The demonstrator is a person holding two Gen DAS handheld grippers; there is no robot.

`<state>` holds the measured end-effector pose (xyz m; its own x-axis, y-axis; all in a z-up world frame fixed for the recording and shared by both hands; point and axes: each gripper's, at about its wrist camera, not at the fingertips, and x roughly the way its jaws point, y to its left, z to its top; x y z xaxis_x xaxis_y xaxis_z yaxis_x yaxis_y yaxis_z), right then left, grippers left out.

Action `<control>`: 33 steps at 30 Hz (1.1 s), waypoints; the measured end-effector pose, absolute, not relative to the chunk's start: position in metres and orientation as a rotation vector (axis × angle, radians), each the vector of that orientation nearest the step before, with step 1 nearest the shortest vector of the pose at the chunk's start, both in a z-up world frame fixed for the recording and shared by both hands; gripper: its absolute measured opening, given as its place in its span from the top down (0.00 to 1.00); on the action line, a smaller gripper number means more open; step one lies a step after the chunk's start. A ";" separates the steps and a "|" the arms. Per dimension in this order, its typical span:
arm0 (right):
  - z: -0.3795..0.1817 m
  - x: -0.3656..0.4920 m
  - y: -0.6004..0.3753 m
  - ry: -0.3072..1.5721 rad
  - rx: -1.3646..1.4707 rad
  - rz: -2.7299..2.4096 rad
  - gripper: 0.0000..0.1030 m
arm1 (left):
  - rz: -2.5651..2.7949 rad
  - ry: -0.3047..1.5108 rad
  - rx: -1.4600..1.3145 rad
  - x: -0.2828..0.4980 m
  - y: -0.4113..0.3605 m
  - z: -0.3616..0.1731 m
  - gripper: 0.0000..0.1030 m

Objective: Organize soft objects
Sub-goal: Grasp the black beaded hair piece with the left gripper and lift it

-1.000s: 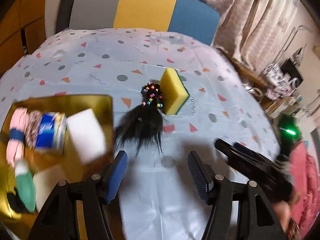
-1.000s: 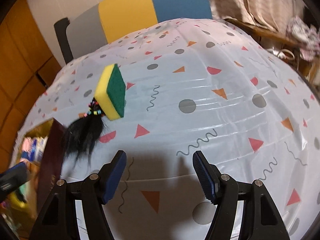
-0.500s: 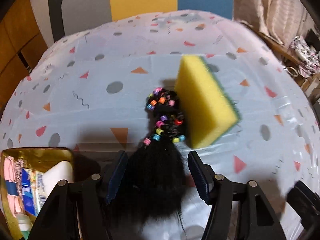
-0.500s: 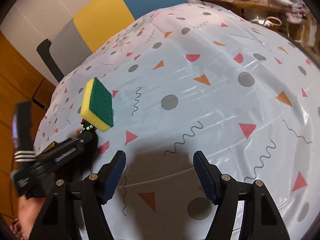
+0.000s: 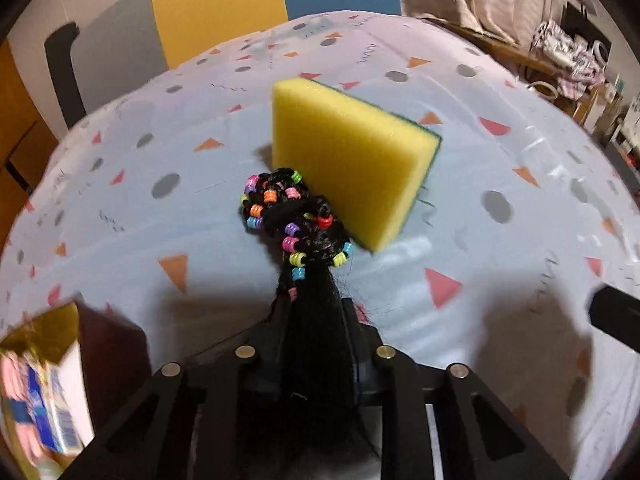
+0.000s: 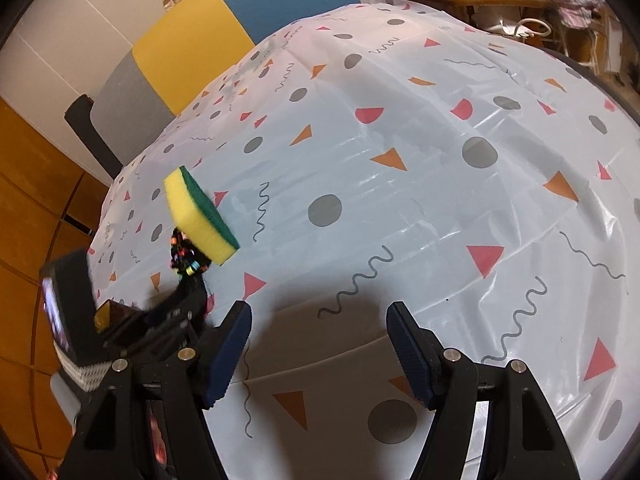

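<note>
A black hair tuft with coloured beads [image 5: 292, 216] lies on the patterned tablecloth [image 5: 500, 152], its beaded end against a yellow sponge with a green back [image 5: 352, 160]. My left gripper [image 5: 314, 312] is shut on the tuft's loose black strands, low over the cloth. The right wrist view shows the same sponge [image 6: 200, 216], beaded tuft [image 6: 186, 258] and left gripper [image 6: 180, 308] at the left. My right gripper [image 6: 320, 344] hangs open above bare cloth, nothing between its blue pads [image 6: 228, 356].
A gold-lined box [image 5: 36, 360] holding several soft items sits at the lower left, by the left gripper. A grey, yellow and blue chair back [image 5: 216, 12] stands behind the table. Cluttered shelves [image 5: 568, 56] line the right side.
My left gripper came forward and down from over the box to the hair tuft and shut on its strands. The right gripper rolled a little and stayed open.
</note>
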<state>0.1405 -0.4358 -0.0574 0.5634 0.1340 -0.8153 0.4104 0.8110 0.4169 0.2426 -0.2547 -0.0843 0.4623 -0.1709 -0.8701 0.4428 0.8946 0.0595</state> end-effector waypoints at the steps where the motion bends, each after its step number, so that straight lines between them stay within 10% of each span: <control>1: -0.058 0.140 -0.436 0.976 0.630 -0.175 0.31 | -0.389 1.033 0.273 0.238 -0.252 -0.084 0.81; 8: -0.060 0.139 -0.439 0.981 0.654 -0.173 0.31 | -0.452 1.043 0.147 0.200 -0.229 -0.070 0.81; 16: -0.065 0.138 -0.442 0.991 0.694 -0.174 0.31 | -0.379 0.963 0.145 0.212 -0.247 -0.051 0.43; 33: -0.057 0.145 -0.433 0.951 0.594 -0.137 0.31 | -0.353 0.930 0.218 0.186 -0.239 -0.090 0.64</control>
